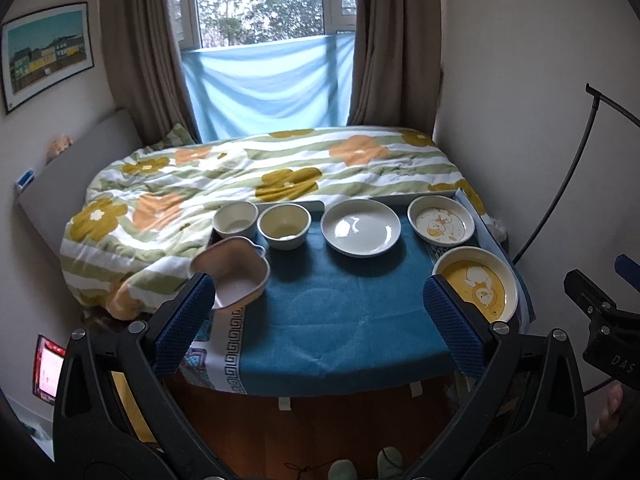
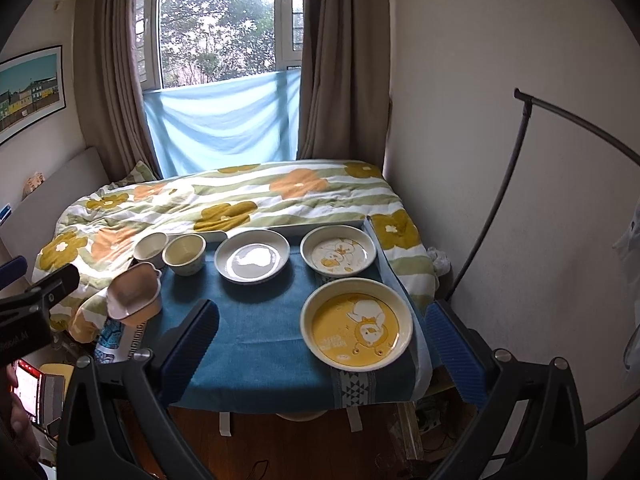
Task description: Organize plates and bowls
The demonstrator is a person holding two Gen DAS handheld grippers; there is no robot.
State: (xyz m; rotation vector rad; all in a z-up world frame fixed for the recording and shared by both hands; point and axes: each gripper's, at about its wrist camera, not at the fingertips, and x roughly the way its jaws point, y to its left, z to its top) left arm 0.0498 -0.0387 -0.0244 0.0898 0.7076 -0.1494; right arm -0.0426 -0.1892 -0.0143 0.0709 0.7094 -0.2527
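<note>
On the blue cloth-covered table (image 1: 340,312) stand a pink heart-shaped bowl (image 1: 236,276) at the left edge, two cream round bowls (image 1: 235,220) (image 1: 284,224), a plain white plate (image 1: 360,228), a white duck plate (image 1: 440,220) and a yellow duck plate (image 1: 476,280). The same items show in the right wrist view: pink bowl (image 2: 134,294), white plate (image 2: 252,260), yellow duck plate (image 2: 356,328). My left gripper (image 1: 320,300) is open and empty above the near table edge. My right gripper (image 2: 324,332) is open and empty, its jaws on either side of the yellow duck plate.
A bed with a flowered quilt (image 1: 260,176) lies behind the table. A wall (image 1: 520,120) is on the right with a black curved lamp pole (image 2: 500,200). A lit phone screen (image 1: 48,372) sits low at the left. Wood floor (image 1: 320,432) is below.
</note>
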